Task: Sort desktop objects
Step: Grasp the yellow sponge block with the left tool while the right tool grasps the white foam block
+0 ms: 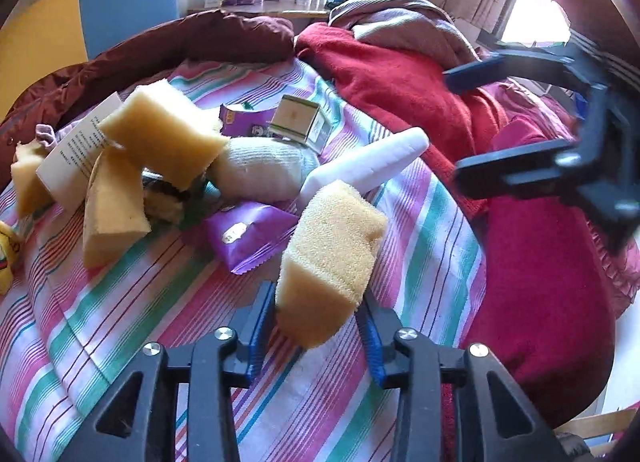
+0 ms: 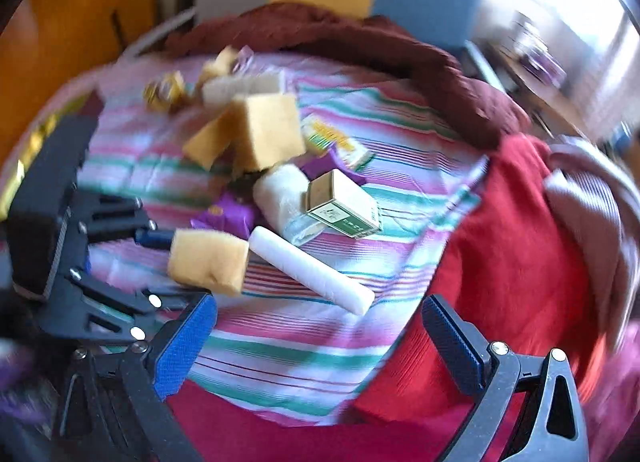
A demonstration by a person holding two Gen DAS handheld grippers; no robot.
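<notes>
Your left claw grips a yellow sponge, lifted above the striped bedsheet.

Its long axis runs forward from the claw. Your right claw hangs spread and empty; the white roll lies just ahead, nearer it, slanting up-left. Farther off sit the boxed bottle and the sponge pile.

The whole right wrist view is smearing with motion, so the print on the small green-and-gold box is not reading. At upper right of that frame, the shelf items are blurring into streaks. In the left wrist view, a yellow object is getting cut off by the left edge. A dark item is hiding under the piled sponges. The text on the white card is staying too small to tell.
</notes>
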